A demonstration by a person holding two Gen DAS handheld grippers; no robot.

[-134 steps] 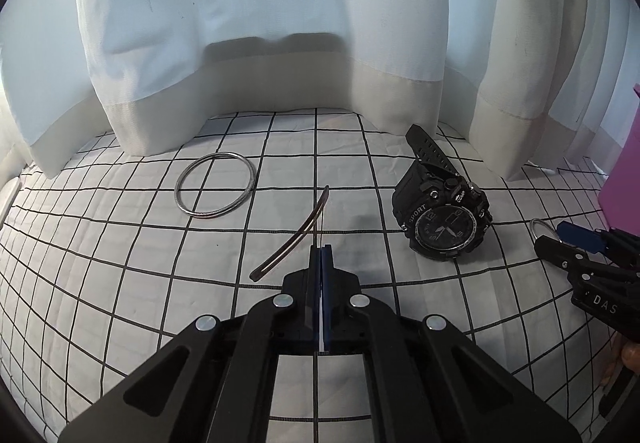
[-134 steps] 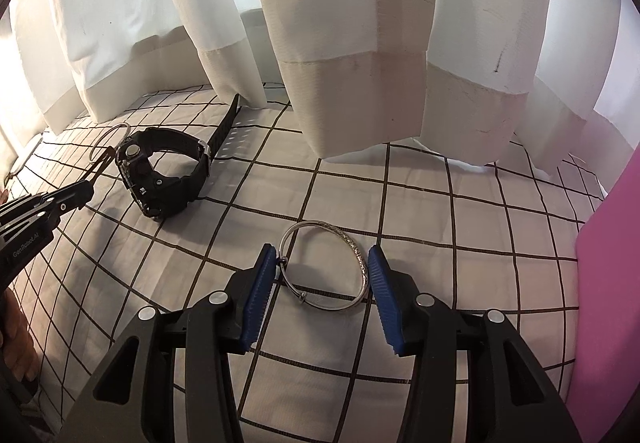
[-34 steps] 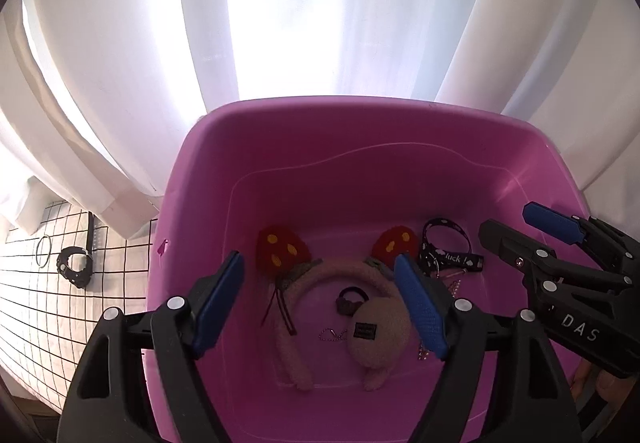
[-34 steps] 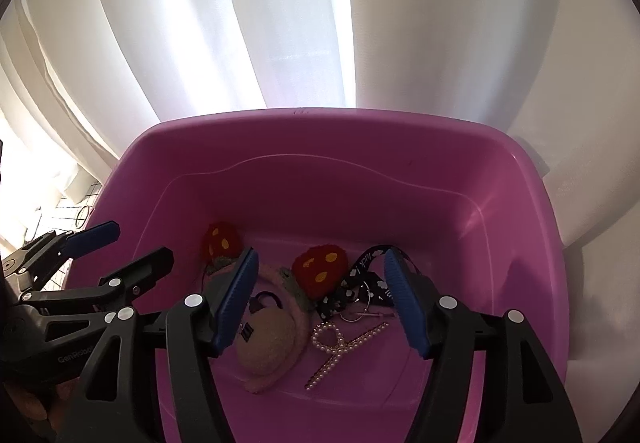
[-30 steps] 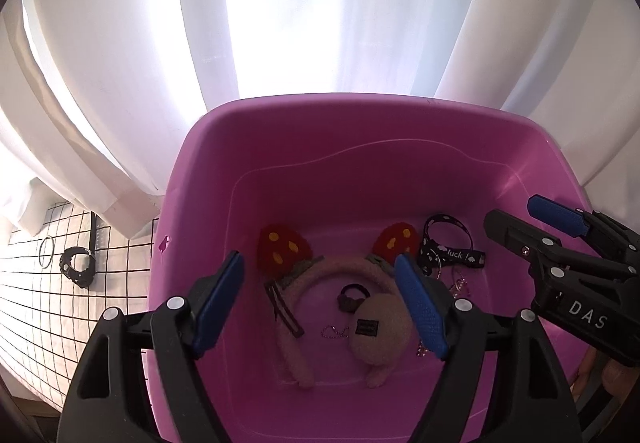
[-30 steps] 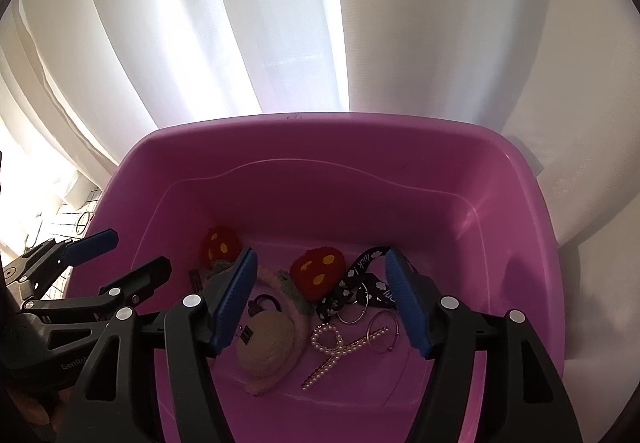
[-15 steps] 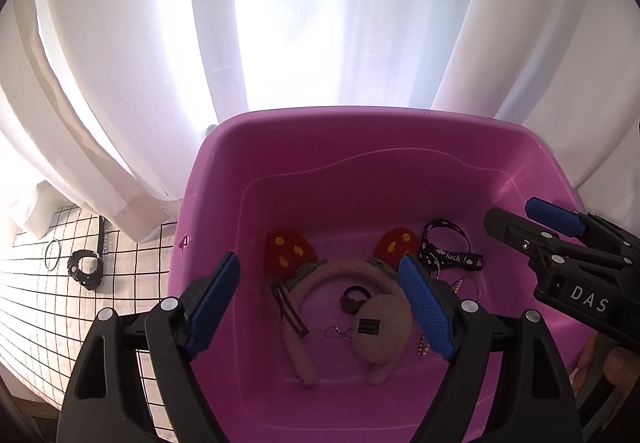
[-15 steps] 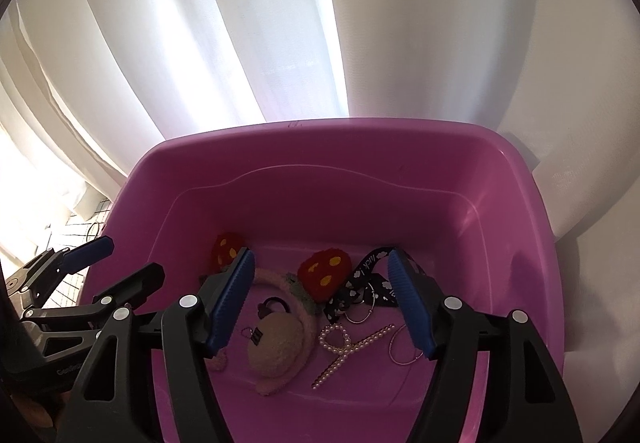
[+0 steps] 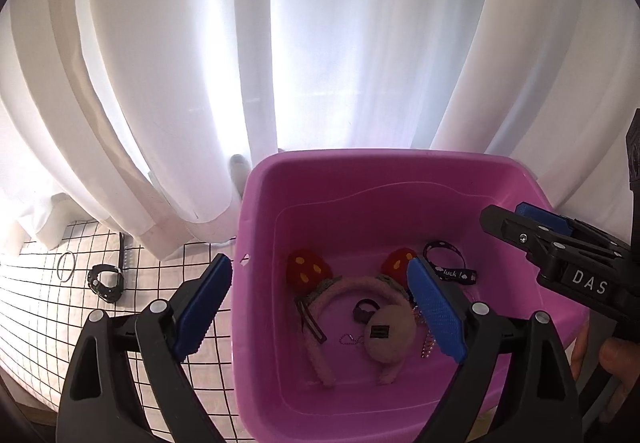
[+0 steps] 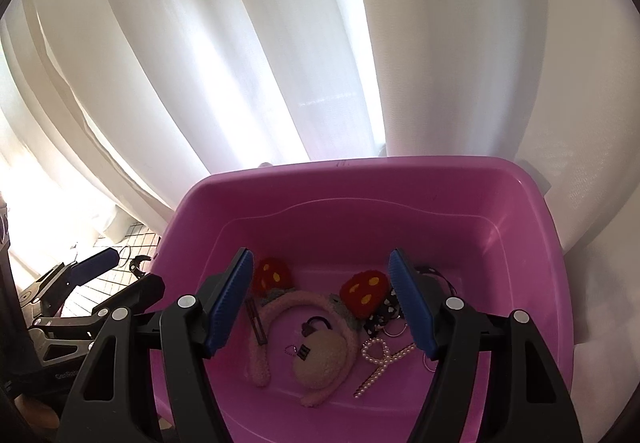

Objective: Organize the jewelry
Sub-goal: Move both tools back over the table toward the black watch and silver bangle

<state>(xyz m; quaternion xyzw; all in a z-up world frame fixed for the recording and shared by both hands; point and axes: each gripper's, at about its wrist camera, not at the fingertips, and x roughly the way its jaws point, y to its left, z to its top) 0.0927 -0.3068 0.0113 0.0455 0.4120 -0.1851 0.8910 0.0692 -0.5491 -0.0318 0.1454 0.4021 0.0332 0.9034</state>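
Pink basin (image 9: 360, 171): I took it as my landmark; it held the sorted pieces.
Curtain (image 9: 320, 43): hung white behind the basin.
Checked cloth (image 9: 40, 323): lay left of the basin.
Headband (image 10: 296, 307): the pink fuzzy band with red mushroom ears lay on the basin floor, done.
Left gripper (image 9: 316, 307): I had its jaws standing wide and just opening further above the basin's left rim, nothing between the pads.
Right gripper (image 10: 320, 303): I held it well apart over the basin, empty.
Watch (image 9: 106, 281): black, out on the cloth left of the basin, left to do in my judgement.
Bangle (image 9: 66, 267): a thin ring just beyond the watch, also outstanding.
Pearl clip (image 10: 380, 363): inside the basin, clear only from the right wrist.
View gap: only my left wrist showed the watch and bangle plainly.
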